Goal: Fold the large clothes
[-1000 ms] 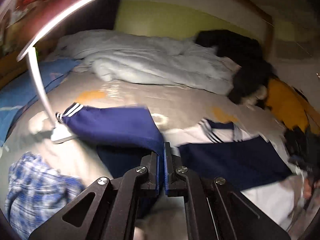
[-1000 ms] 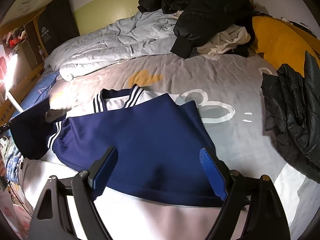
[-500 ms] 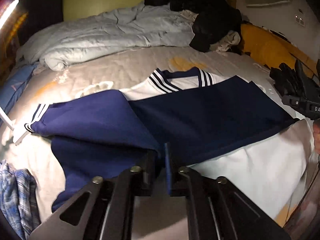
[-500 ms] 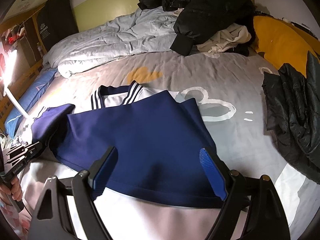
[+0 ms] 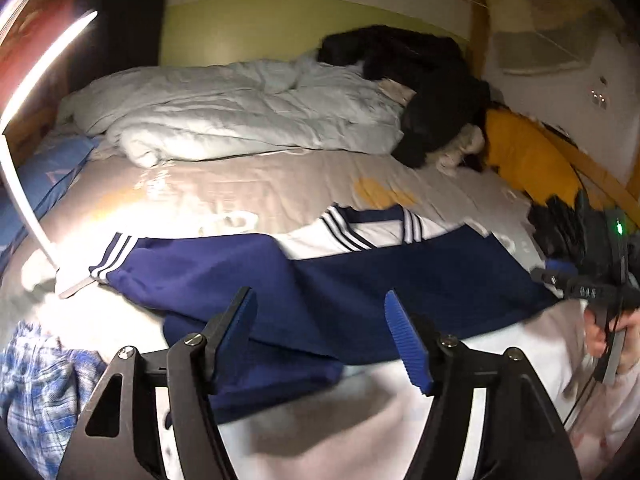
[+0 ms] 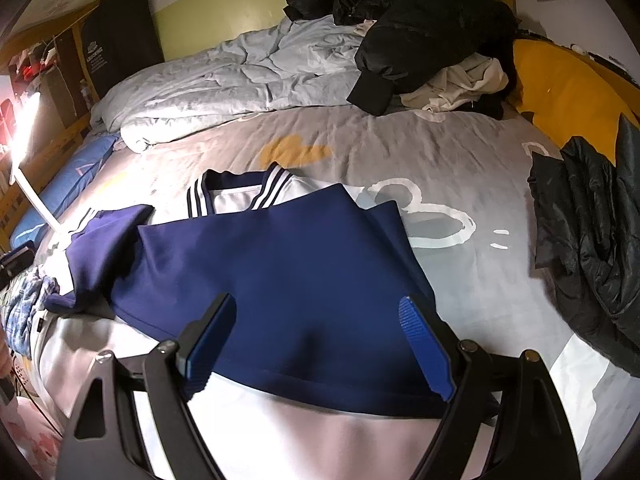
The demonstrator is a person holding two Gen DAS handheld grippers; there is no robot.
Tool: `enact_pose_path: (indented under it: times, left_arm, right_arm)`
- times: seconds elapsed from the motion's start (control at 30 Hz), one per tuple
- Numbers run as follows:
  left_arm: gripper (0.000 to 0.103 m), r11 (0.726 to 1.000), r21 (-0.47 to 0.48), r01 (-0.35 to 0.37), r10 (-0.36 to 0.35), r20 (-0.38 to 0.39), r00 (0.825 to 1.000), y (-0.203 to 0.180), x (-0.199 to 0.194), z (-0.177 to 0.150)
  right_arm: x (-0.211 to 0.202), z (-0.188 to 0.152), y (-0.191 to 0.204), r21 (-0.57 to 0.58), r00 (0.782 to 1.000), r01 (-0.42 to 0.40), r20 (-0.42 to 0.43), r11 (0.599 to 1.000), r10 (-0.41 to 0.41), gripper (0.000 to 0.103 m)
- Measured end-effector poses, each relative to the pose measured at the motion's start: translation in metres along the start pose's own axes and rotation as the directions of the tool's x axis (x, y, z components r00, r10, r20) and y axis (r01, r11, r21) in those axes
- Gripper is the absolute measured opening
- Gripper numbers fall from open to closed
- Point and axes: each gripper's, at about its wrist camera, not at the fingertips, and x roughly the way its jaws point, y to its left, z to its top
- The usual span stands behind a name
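Observation:
A navy and white jacket (image 5: 360, 280) with striped collar and cuffs lies on the grey bedsheet (image 5: 260, 192), both navy sleeves folded across its front. My left gripper (image 5: 320, 320) is open and empty, just above the left sleeve's near edge. The jacket also shows in the right wrist view (image 6: 280, 264). My right gripper (image 6: 316, 328) is open and empty over the jacket's navy part near the white hem. The right gripper also shows at the right edge of the left wrist view (image 5: 584, 288).
A white duvet (image 6: 240, 76) and black coats (image 6: 420, 16) are heaped at the bed's head. A dark puffer jacket (image 6: 592, 232) lies at the right. A lit white lamp (image 5: 28, 184) stands at the left, beside a blue checked garment (image 5: 36, 384).
My left gripper was shut on the navy sleeve, carried it across the jacket, then opened and let it go. The sleeve now lies flat. My right gripper stayed open and still.

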Motion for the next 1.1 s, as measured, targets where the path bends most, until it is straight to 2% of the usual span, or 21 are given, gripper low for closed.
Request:
enact_pose_path:
  times: [0.17,0.27,0.33,0.47,0.53,0.67,0.77,0.8,0.83,0.87,0.9,0.97,1.1]
  left_arm:
    - [0.066,0.992,-0.104,-0.070,0.068,-0.027,0.997,0.044,0.017,0.006]
    - [0.066,0.983,-0.182,-0.033,0.017,-0.090,0.996,0.073,0.039,0.006]
    - [0.066,0.965,-0.259,-0.027,-0.008,-0.131,0.991,0.095,0.054,0.004]
    - [0.065,0.939,-0.341,-0.030,-0.033,-0.178,0.983,0.118,0.076,-0.001]
    - [0.065,0.931,-0.355,-0.086,0.013,-0.203,0.979,0.130,0.084,-0.001]
    - [0.065,0.902,-0.407,-0.143,0.036,-0.260,0.965,0.152,0.098,-0.005]
    - [0.065,0.873,-0.472,-0.121,-0.013,-0.271,0.963,0.168,0.109,-0.012]
    - [0.050,0.860,-0.500,-0.104,-0.033,-0.257,0.966,0.173,0.110,-0.014]
    - [0.036,0.858,-0.508,-0.078,-0.053,-0.239,0.970,0.174,0.111,-0.014]
    - [0.012,0.869,-0.491,-0.063,-0.062,-0.235,0.970,0.173,0.111,-0.013]
    - [0.008,0.886,-0.456,-0.079,-0.031,-0.228,0.973,0.168,0.108,-0.011]
    - [0.006,0.914,-0.388,-0.115,0.045,-0.186,0.982,0.155,0.098,-0.003]
    - [0.006,0.965,-0.245,-0.092,0.081,-0.054,0.995,0.116,0.072,0.010]
  right_arm:
    - [0.003,0.000,-0.003,0.014,1.000,0.008,-0.006,1.000,-0.008,0.082]
    - [0.004,-0.001,-0.003,0.018,1.000,0.008,-0.009,1.000,-0.008,0.082]
    - [0.004,-0.001,-0.003,0.016,1.000,0.007,-0.011,1.000,-0.007,0.082]
    - [0.004,-0.001,-0.003,0.014,1.000,0.004,-0.010,1.000,-0.004,0.082]
    - [0.003,-0.001,-0.003,0.015,1.000,0.002,-0.010,1.000,-0.002,0.082]
    - [0.003,-0.002,-0.004,0.014,1.000,0.000,-0.010,1.000,0.000,0.082]
    - [0.003,-0.002,-0.004,0.016,1.000,0.004,-0.009,1.000,-0.004,0.082]
    - [0.002,-0.002,-0.005,0.017,1.000,0.003,-0.009,1.000,-0.003,0.082]
    - [0.002,-0.002,-0.005,0.021,1.000,0.003,-0.009,1.000,-0.002,0.082]
    - [0.002,-0.002,-0.005,0.023,1.000,0.001,-0.009,1.000,-0.001,0.082]
    - [0.002,-0.002,-0.006,0.024,1.000,0.000,-0.009,1.000,0.000,0.082]
    - [0.002,-0.002,-0.005,0.021,1.000,0.000,-0.009,1.000,0.000,0.082]
    - [0.000,-0.001,-0.005,0.019,1.000,-0.002,-0.006,1.000,0.002,0.082]
